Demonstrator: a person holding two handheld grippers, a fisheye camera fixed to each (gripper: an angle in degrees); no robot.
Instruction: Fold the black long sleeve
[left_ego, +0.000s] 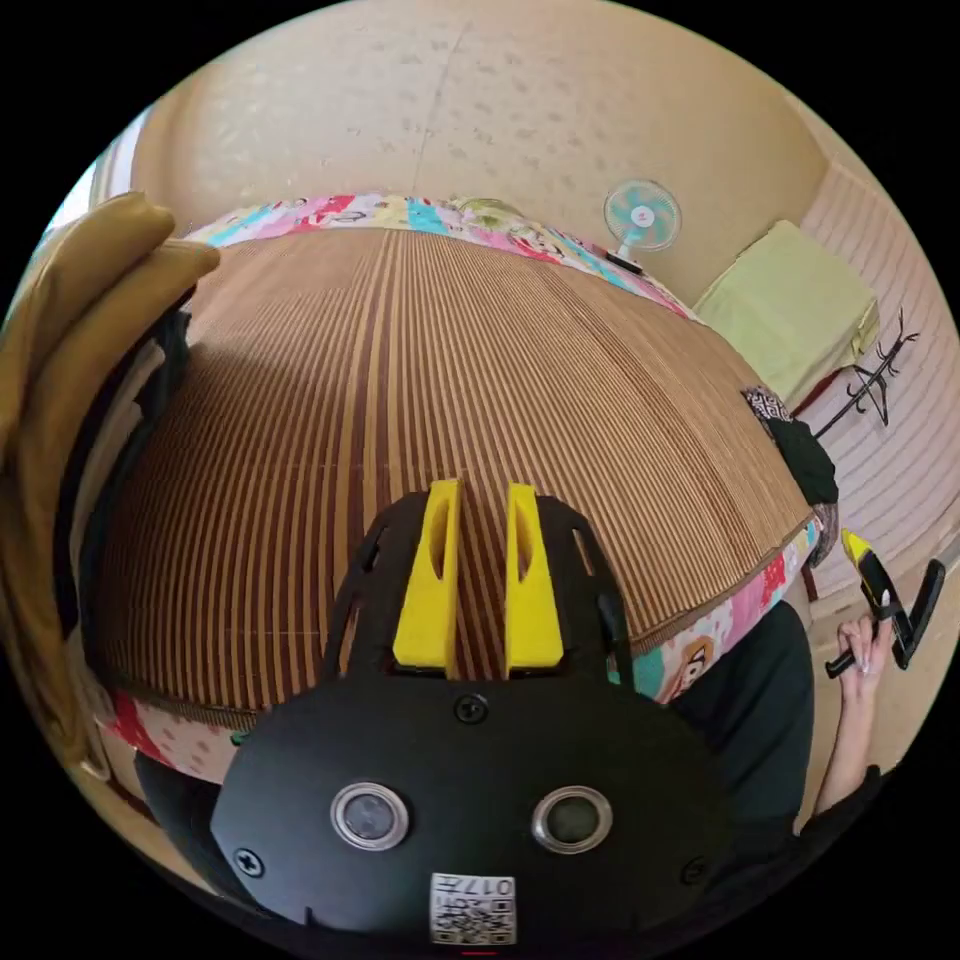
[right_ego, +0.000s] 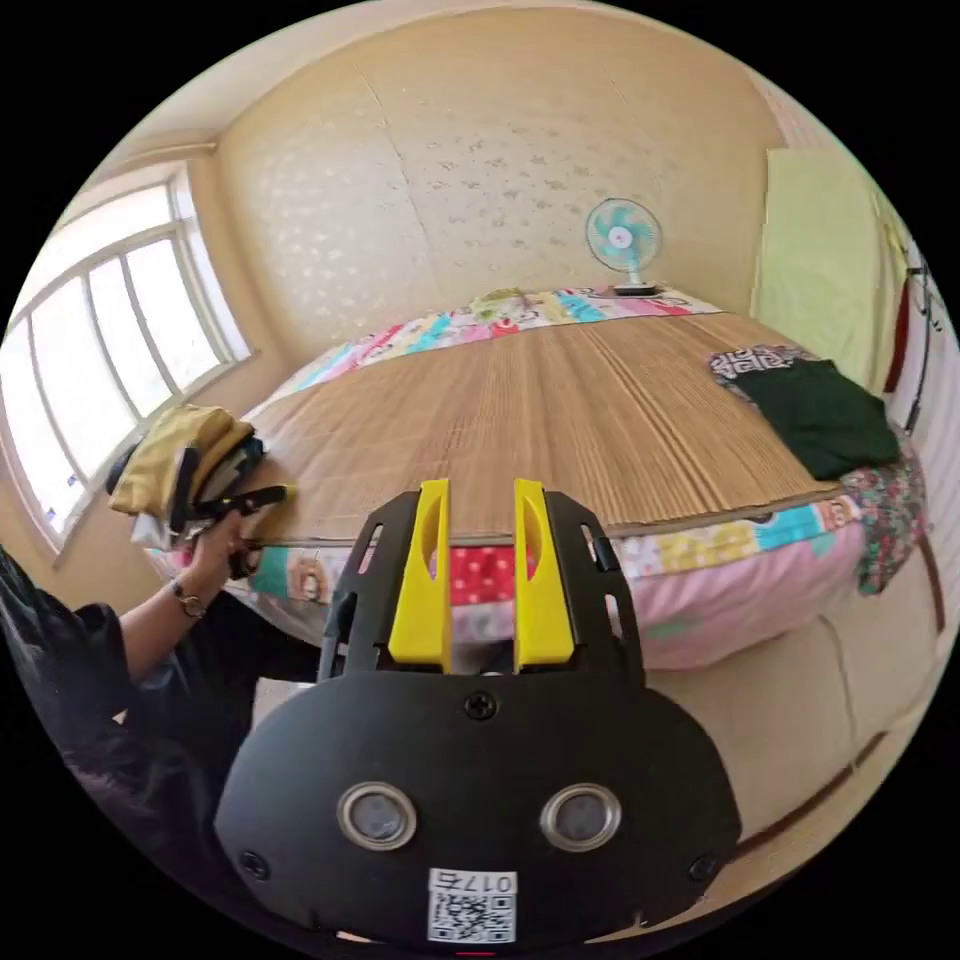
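Note:
A stack of clothes (left_ego: 70, 420) with a mustard garment on top and black layers beneath it sits at the left edge of the bed. In the right gripper view this stack (right_ego: 185, 455) lies under the window, and the left gripper (right_ego: 262, 496) is held in a hand right beside it. My left gripper (left_ego: 478, 570) hovers over the bamboo mat (left_ego: 420, 380), jaws a little apart with nothing between them. A dark folded garment (right_ego: 825, 415) rests on a patterned cloth at the bed's right side. My right gripper (right_ego: 480, 570) is off the bed's near edge, jaws slightly apart and empty.
A colourful patchwork sheet (right_ego: 720, 545) shows around the mat. A small fan (right_ego: 622, 240) stands at the far end of the bed. A coat stand (left_ego: 875, 385) and a pale green cloth (left_ego: 795, 300) are by the right wall. The person's dark sleeve (right_ego: 90, 680) is at the lower left.

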